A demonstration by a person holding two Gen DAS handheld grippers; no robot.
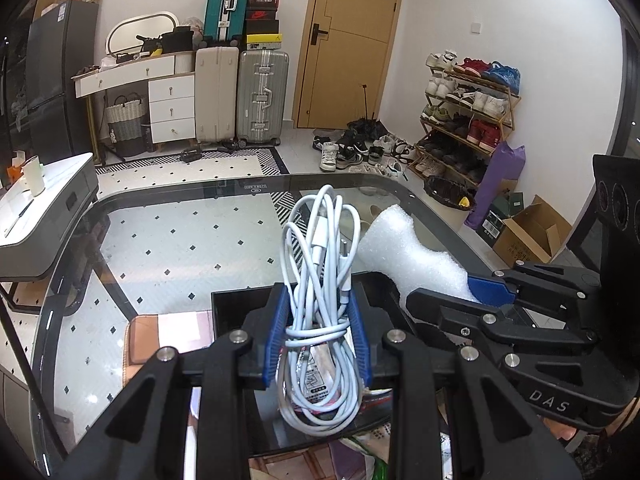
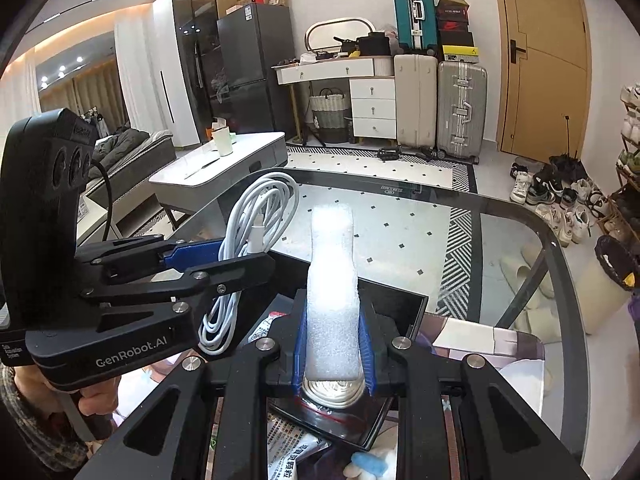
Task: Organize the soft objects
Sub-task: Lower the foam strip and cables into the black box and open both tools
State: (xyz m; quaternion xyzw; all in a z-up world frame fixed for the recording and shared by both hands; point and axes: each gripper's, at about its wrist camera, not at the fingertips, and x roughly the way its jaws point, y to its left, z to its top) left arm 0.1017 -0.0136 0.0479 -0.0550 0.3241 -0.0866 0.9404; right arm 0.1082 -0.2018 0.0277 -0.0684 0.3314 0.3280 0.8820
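My left gripper (image 1: 318, 336) jaws pinch coiled white cable (image 1: 320, 280) | right gripper (image 2: 332, 344) jaws squeeze white foam strip (image 2: 332, 280), dented | both above glass tabletop (image 1: 160, 248)

Two claws — the left claw (image 1: 318, 320) and the right claw (image 2: 332, 344). One bundle of white cable (image 1: 320, 280), one white foam roll (image 2: 332, 292), one black tray (image 2: 404, 304) on one glass desk (image 1: 168, 240). Three suitcases (image 1: 262, 96) — one teal, one cream, one silver. One wooden door (image 1: 352, 40), one shoe rack (image 1: 468, 120).
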